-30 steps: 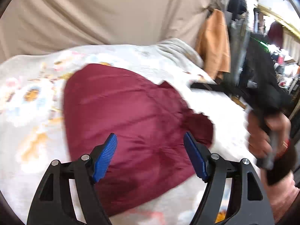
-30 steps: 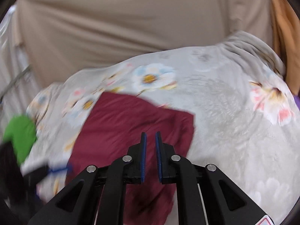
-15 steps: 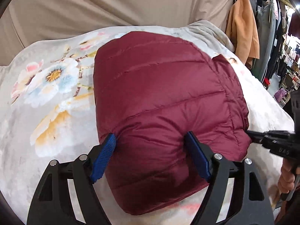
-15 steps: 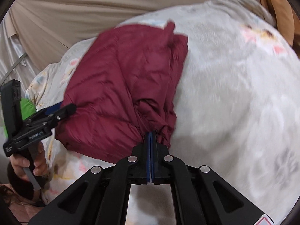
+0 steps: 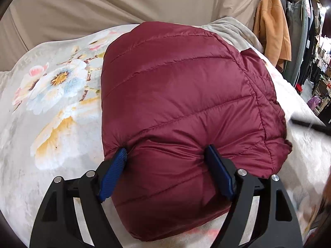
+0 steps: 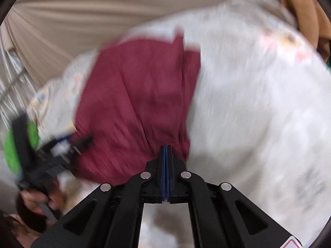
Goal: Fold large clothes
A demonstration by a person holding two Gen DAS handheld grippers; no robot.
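Note:
A dark red quilted puffer jacket (image 5: 182, 103) lies folded in a thick bundle on a floral blanket (image 5: 51, 95). My left gripper (image 5: 165, 148) stands wide open over its near end. Both blue fingertips (image 5: 115, 165) dent the padding, and a bulge of fabric rises between them. In the blurred right wrist view the jacket (image 6: 136, 103) gathers into folds that run to my right gripper (image 6: 166, 147), which is shut on its near edge. The left gripper (image 6: 62, 144) shows there at the jacket's left side, held by a hand (image 6: 35, 200). The right gripper's black tip (image 5: 310, 125) pokes in at the right edge of the left wrist view.
The blanket (image 6: 258, 113) covers a bed. A beige curtain (image 5: 124, 4) hangs behind it. An orange coat (image 5: 273, 29) and racks of dark clothes (image 5: 314, 41) stand at the far right. Something green (image 6: 12, 150) lies beyond the bed's left edge.
My left gripper has come down onto the jacket and its tips now sink into the padding. My right gripper reached the jacket's near edge and closed on it; that view is now blurred by motion.

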